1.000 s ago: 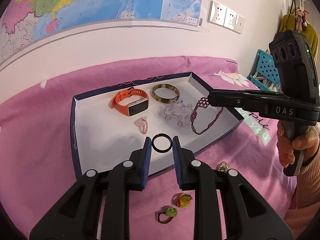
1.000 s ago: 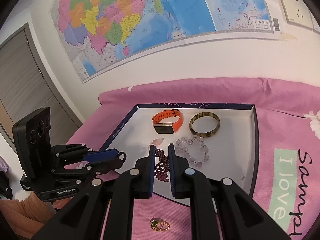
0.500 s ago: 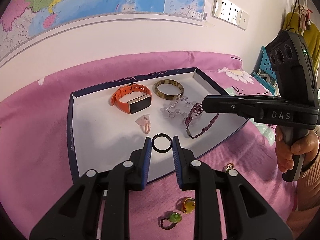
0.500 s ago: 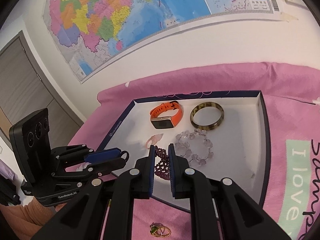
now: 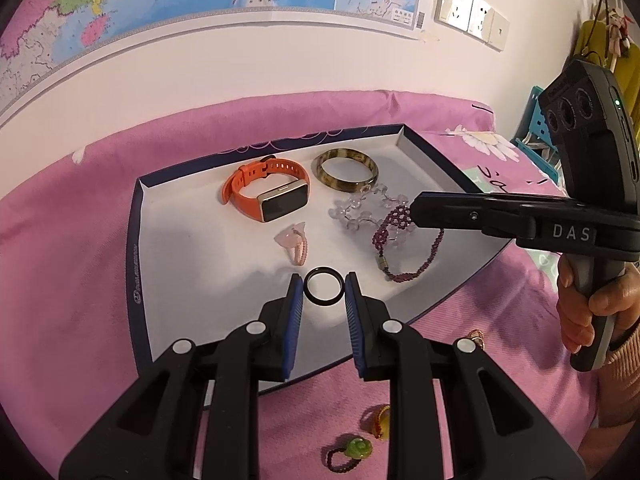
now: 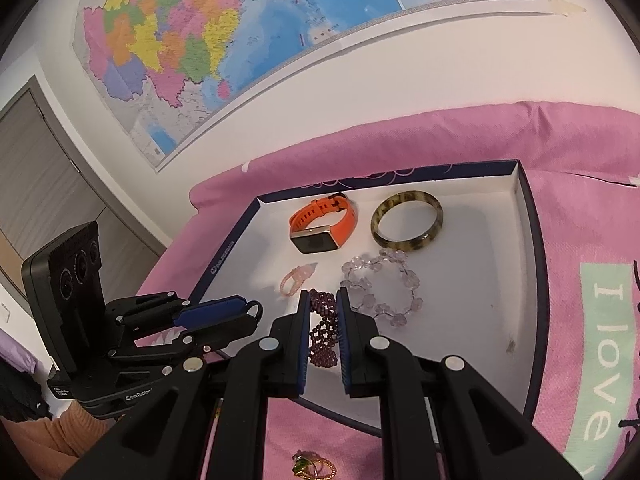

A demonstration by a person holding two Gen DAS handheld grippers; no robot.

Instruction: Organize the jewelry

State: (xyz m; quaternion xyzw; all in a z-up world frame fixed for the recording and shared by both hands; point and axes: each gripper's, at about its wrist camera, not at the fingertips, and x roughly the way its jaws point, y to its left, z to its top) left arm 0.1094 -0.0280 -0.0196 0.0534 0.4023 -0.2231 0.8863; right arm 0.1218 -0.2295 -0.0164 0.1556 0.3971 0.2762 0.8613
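— What's different on the right?
— The right gripper [image 6: 323, 312] lifts the purple beaded bracelet [image 5: 394, 236] higher; its woven end now hangs off the tray [image 5: 136, 248] floor, the clasp end trailing.
— And the left?
— The left gripper [image 5: 323, 292] drifts in over the tray, carrying the black ring [image 5: 324, 285] along. The tray looms bigger than a second ago.

Domestic room, most likely a bedroom. Evidence: a pink bedspread [image 5: 80, 280] with printed daisy and lettering covers the work surface; a large wall map [image 6: 240, 32] hangs at 12 o'clock; a wall socket panel [image 5: 472, 12] sits at 1 o'clock; a yellow garment [image 5: 624, 60] hangs at 2 o'clock; a grey door [image 6: 36, 168] stands at 9 o'clock
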